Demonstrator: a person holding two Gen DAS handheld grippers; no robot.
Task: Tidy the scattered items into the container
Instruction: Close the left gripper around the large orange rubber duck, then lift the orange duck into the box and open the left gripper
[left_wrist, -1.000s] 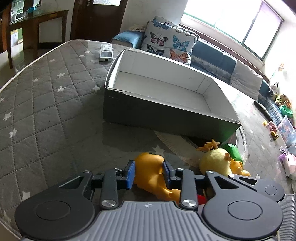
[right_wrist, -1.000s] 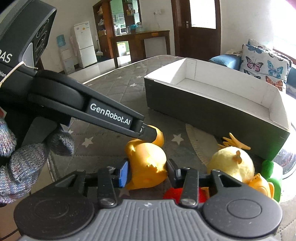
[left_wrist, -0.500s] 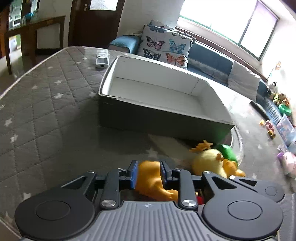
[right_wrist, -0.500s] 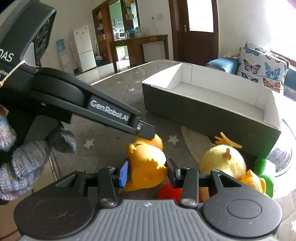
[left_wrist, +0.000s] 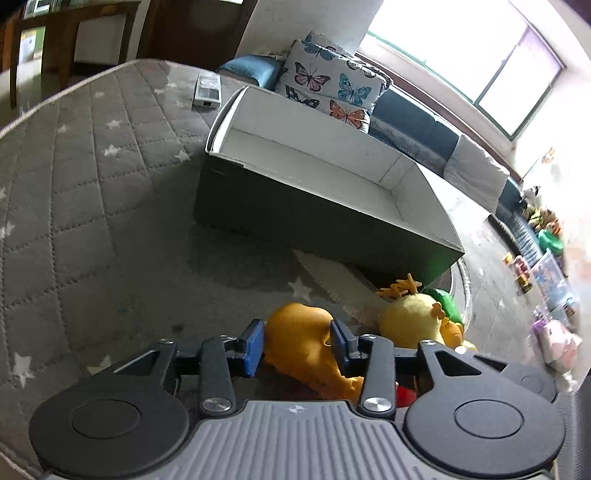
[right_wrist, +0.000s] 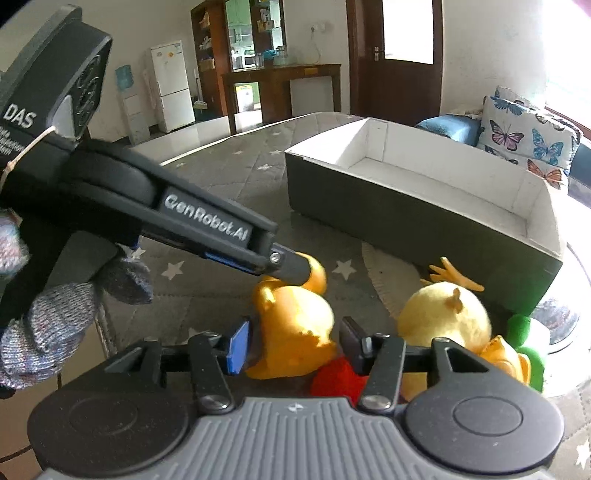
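An orange rubber duck (left_wrist: 303, 343) lies on the grey quilted surface, held between both pairs of jaws. My left gripper (left_wrist: 298, 343) is shut on one end of it. My right gripper (right_wrist: 293, 341) is shut on the duck's body (right_wrist: 295, 328); the left gripper (right_wrist: 291, 266) reaches in from the left there. A yellow plush chick (left_wrist: 410, 325) lies just right of the duck, also in the right wrist view (right_wrist: 443, 314). The dark box with white inside (left_wrist: 258, 206) stands behind, empty; it also shows in the right wrist view (right_wrist: 369, 206).
A green toy (right_wrist: 524, 332) and a red piece (right_wrist: 332, 376) lie beside the chick. A remote (left_wrist: 207, 92) lies far left of the box. A sofa with butterfly cushions (left_wrist: 332, 85) is behind. Toys crowd the far right (left_wrist: 546, 288).
Both grippers have stayed clamped on the duck. The views shifted slightly, with the box a little nearer and more to the right in the left wrist view.
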